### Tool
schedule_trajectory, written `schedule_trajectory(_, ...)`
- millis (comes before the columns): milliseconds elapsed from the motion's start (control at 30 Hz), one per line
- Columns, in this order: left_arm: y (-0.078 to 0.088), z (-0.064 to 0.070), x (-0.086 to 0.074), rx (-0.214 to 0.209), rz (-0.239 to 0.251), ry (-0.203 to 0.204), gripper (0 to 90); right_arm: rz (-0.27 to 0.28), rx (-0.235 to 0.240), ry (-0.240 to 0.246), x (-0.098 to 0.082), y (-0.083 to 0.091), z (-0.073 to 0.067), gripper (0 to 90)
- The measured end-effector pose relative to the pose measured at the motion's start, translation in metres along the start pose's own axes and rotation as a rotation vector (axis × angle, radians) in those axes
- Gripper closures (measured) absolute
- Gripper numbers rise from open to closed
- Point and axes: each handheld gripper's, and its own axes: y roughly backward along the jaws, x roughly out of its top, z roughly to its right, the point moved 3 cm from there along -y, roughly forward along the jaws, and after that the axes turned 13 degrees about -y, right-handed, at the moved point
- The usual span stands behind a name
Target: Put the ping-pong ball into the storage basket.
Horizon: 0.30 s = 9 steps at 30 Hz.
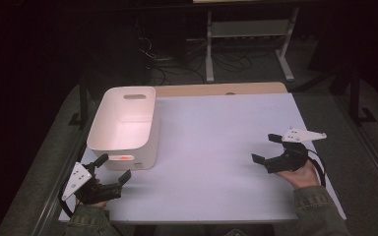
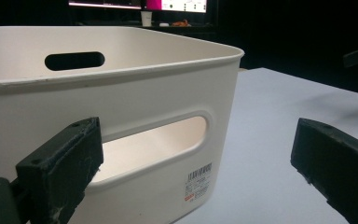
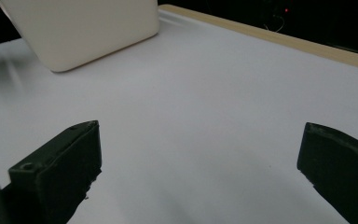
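High view: a white plastic bin is parked on the left half of the tabletop, near its far edge, and it looks empty inside. The left tool is held just beside the bin's near wall with its jaws spread, nothing gripped. The right tool is kept well apart on the right side, jaws also spread and empty, pointed across toward the bin.

Left gripper view: the bin is seen up close, with a slot handle cut into the near wall and another in the far wall. A small barcode sticker is stuck low on the near wall. Neither jaw is touching the bin.

Right gripper view: the bin's corner is seen far off at the top left, with bare tabletop between the spread jaws.

The bin is probably light and fairly stiff, though the thin walls may flex a bit. The smooth plastic is likely slippery, so the rim above the slot handle is best pinched, not the flat wall.
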Motion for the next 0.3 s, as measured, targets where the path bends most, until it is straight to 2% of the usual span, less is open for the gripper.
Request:
schedule_trajectory(200,0.0002,0.0001,0.0003,-0.003,0.003,0.001,1.7,0.030,-0.008,-0.030,-0.0069,0.0073,0.0053,0.0)
schedule_trajectory(300,0.0002,0.0003,0.0006,-0.003,0.003,0.002,1.7,0.030,-0.011,-0.023,-0.0087,0.0067,0.0046,0.0)
